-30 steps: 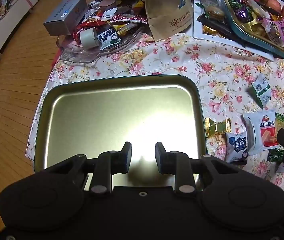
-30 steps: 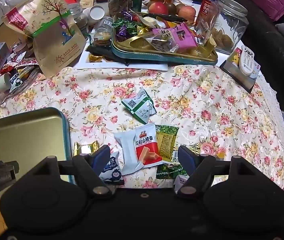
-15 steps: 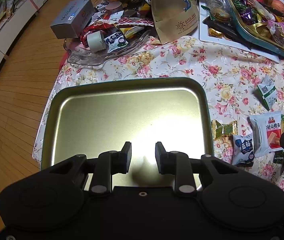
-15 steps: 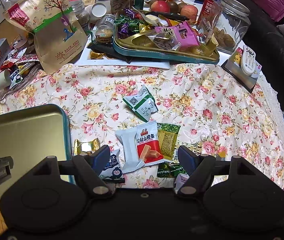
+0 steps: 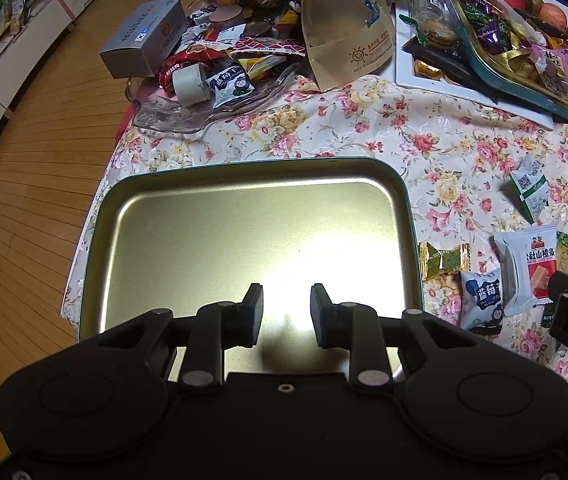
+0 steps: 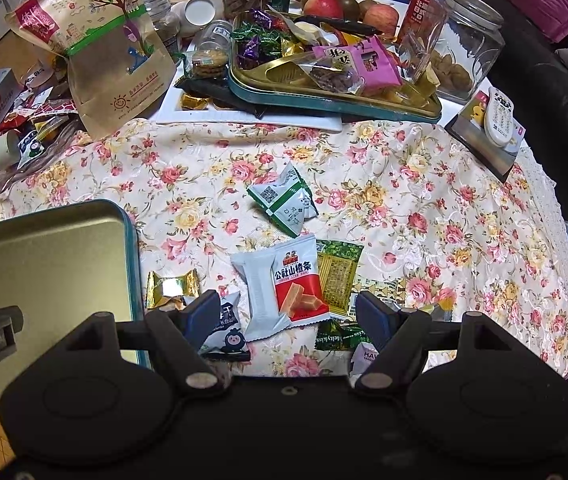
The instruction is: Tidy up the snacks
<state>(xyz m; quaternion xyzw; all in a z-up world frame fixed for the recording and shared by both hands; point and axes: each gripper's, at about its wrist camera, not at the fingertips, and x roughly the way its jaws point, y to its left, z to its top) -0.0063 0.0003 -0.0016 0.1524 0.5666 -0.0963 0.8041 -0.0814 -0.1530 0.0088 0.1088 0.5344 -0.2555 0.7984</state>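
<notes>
Our left hand-held gripper [image 5: 286, 309] hovers released over the empty gold metal tray [image 5: 212, 236]. Our right hand-held gripper [image 6: 288, 312] (also spread wide, grasping nothing) hangs above the white-and-red hawthorn snack packet [image 6: 280, 286] on the floral-clothed tabletop [image 6: 403, 184], beside the tray.

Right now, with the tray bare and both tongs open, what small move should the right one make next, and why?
Probably lower the right tongs onto the red-and-white packet and close. It lies loose on the cloth between the open fingers, nearest of the snacks, and the tray beside it holds nothing yet. The left tongs hang open over the tray.
</notes>
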